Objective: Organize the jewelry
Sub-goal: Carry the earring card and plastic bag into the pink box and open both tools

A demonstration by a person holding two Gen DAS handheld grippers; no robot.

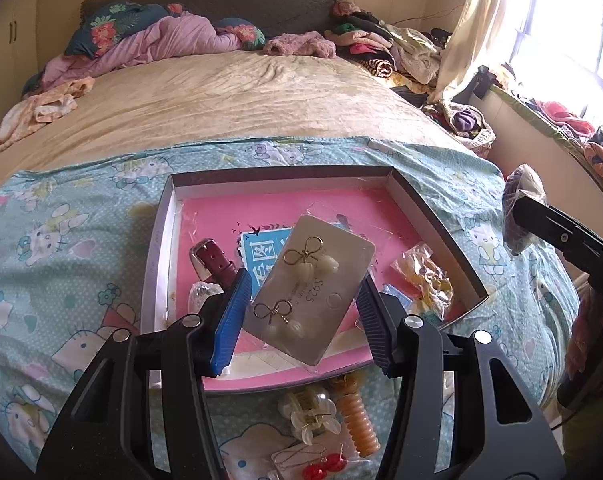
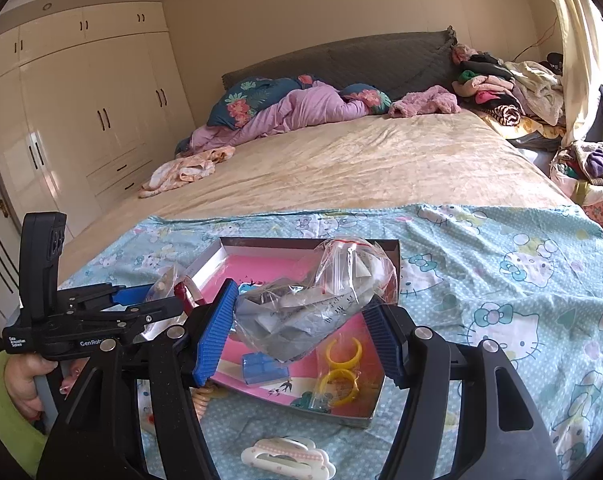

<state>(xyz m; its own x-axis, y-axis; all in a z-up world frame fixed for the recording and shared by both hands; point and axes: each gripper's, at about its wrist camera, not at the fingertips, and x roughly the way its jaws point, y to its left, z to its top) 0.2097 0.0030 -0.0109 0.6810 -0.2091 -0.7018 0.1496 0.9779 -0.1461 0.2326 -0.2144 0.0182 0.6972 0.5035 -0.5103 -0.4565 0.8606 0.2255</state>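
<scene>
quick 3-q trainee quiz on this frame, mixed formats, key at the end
1. True or false: the left tool holds a card of bow earrings above the box.
2. Multiple choice: the right tool grips A) a watch strap B) a clear plastic bag C) a hair clip.
3. Fill in: the yellow rings lie inside the ____.

Key: 1 true; 2 B; 3 box.
</scene>
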